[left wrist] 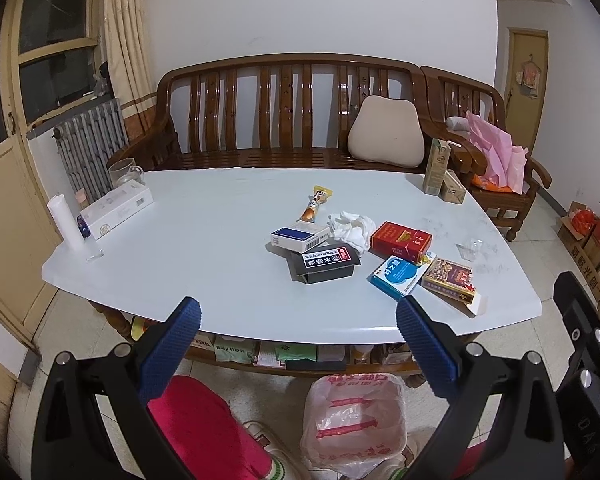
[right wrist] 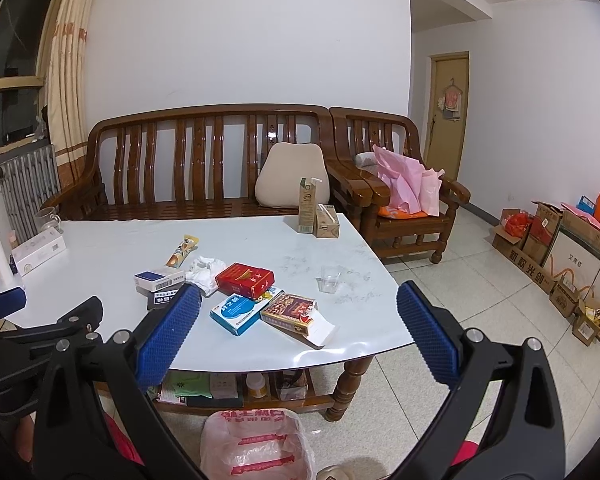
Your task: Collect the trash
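Trash items lie clustered at centre frame on the white table in the left wrist view: a crumpled white tissue, touching a red carton to its right and a white-and-blue box to its left. Below these sit a black box with white lettering, a light-blue box and an ornate brown-and-gold box with its flap open. A snack wrapper lies just above the cluster. A small clear plastic cup stands apart at the right.

At lower centre of the frame, on the tiled floor in front of the table, a bin lined with a clear bag printed in red stands open.

The left gripper hangs at the bottom of the frame, jaws spread wide and holding nothing, blue pads over the near table edge. The right gripper, in its own view, is likewise spread and empty, with its left pad overlapping the black box.

Upper right on the table: two drink cartons. Upper left: a long white box, a white roll and a glass mug. Behind stands a wooden bench with a beige cushion.
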### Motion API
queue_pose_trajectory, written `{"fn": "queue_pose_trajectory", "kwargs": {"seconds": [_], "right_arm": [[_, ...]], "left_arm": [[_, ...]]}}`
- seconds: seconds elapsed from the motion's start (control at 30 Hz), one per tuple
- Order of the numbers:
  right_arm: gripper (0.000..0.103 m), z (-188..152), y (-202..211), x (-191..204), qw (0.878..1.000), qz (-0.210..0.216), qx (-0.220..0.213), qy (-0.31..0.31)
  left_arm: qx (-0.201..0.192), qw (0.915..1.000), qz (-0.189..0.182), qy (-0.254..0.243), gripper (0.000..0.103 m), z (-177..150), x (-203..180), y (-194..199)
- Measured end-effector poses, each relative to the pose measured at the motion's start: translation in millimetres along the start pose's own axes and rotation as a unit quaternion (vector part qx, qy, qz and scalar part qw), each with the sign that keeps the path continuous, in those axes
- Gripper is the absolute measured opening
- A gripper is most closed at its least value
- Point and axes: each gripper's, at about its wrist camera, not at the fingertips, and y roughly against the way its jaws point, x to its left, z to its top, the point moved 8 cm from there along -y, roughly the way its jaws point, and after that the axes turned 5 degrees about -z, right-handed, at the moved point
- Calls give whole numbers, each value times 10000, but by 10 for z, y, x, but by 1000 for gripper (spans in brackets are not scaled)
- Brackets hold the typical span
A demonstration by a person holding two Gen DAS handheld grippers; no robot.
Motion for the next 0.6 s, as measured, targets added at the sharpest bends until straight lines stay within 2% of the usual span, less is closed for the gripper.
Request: {"fn": "queue_pose_trajectory", "kwargs": {"seconds": [0.6], "right_arm": [[97, -29, 1, 55, 10000, 14, 31, 19]], "left_arm": [[26, 10000, -4, -17, 96, -9, 29, 4]]}}
